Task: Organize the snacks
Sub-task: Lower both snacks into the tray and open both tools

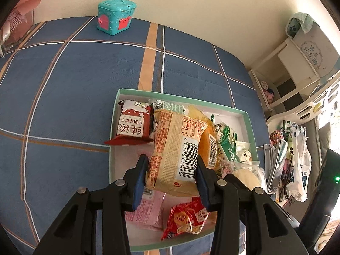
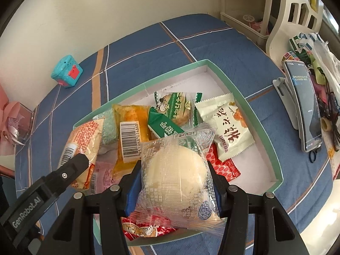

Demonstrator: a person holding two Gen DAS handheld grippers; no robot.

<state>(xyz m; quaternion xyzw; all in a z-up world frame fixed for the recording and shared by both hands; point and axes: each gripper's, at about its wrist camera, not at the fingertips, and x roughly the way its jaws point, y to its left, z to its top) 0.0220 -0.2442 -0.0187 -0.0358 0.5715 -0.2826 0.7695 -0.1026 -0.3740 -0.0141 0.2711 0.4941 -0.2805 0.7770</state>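
Note:
A shallow green-rimmed box [image 1: 115, 114] [image 2: 274, 148] with a white inside lies on the blue plaid bed and holds several snack packets. My left gripper [image 1: 171, 170] is shut on a tan packet with a barcode [image 1: 176, 148], held over the box's near half; it also shows in the right wrist view [image 2: 85, 140] with the left gripper's finger [image 2: 70, 167] on it. My right gripper [image 2: 173, 182] is shut on a clear-wrapped pale round bun [image 2: 174, 174], held above the box's near edge. A dark red biscuit packet [image 1: 132, 125] lies at the box's far left.
A teal toy chest [image 1: 115, 17] [image 2: 67, 72] stands at the bed's far side by the wall. A phone on a stand [image 2: 303, 106] stands right of the box. A white shelf and basket with bags [image 1: 295, 148] stand beside the bed. A pink gift box [image 2: 12, 123] sits at the left.

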